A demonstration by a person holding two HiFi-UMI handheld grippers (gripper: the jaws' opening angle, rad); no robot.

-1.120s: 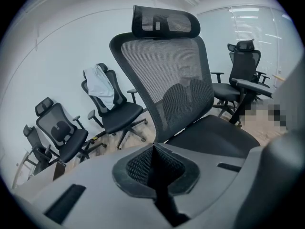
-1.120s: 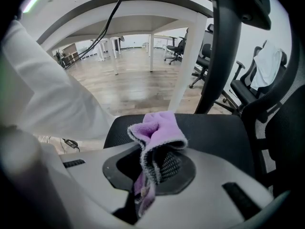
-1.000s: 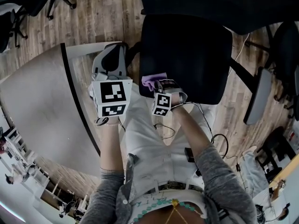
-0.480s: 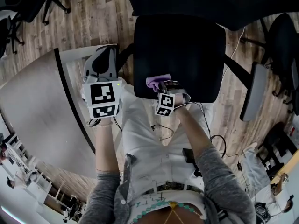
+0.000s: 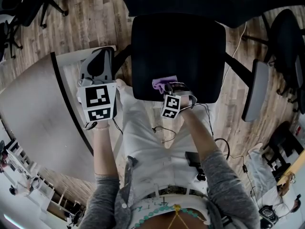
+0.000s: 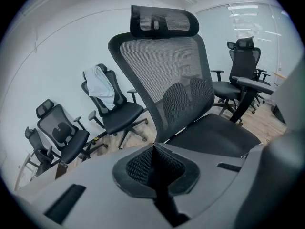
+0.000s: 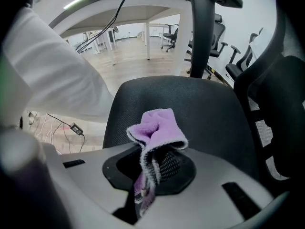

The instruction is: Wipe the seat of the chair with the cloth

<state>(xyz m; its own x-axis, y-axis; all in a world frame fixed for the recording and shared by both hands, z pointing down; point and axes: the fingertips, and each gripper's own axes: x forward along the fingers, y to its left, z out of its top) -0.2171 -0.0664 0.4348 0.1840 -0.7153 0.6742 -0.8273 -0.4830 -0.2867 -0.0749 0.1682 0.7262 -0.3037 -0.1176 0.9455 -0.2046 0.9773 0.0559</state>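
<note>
While the right gripper [image 7: 147, 170] pinches a purple cloth [image 7: 159, 125] between its jaws, the cloth's free end stands up in a folded tuft over the black seat [image 5: 181, 46] of the chair [image 5: 190, 13]. From the head view the cloth sits at the seat's front edge, a little toward its left side, with the right gripper just in front of that edge. Whether the cloth touches the seat fabric cannot be told from either view. A short strip of the cloth hangs down through the slot between the jaws.

Off the seat's left side, the left gripper [image 5: 97, 63] is held above the corner of a grey table [image 5: 33, 113], well apart from the cloth. Its jaws are pressed together with nothing between them. Its own view looks across at the chair's mesh back [image 6: 162, 75] and the headrest [image 6: 164, 20] above it.

On the seat's right side, a grey armrest [image 5: 255, 87] stands out over the wooden floor [image 5: 90, 23]. The person's white trousers [image 5: 147, 142] are directly in front of the seat. Behind the mesh back, other chairs [image 6: 62, 132] stand along a white wall, one of them with a white garment [image 6: 100, 87] draped over its back.
</note>
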